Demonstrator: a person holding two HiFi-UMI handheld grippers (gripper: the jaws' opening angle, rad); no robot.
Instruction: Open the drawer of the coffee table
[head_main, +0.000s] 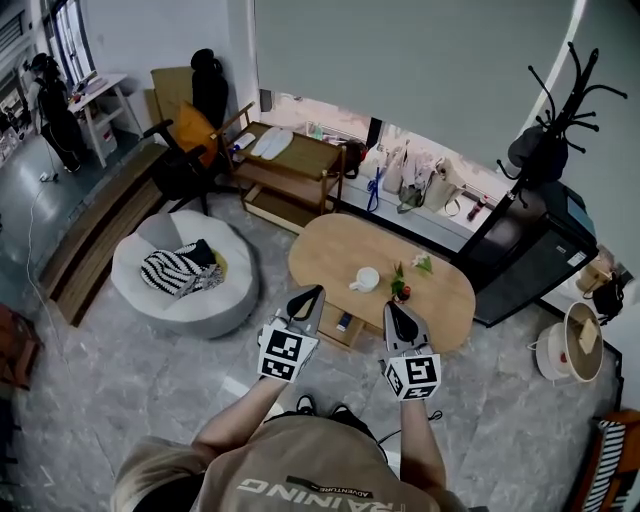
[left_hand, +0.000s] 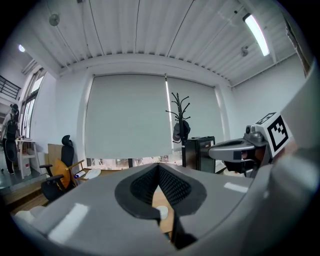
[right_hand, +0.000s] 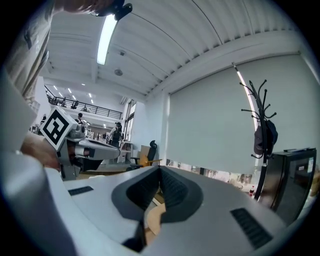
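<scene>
Drawer (head_main: 330, 335) shows under the bench's (head_main: 330, 250) near edge, between my left tongs (head_main: 314, 292) and right tongs (head_main: 393, 309); both tongs are pressed together, pinching nothing, beside that edge.
</scene>
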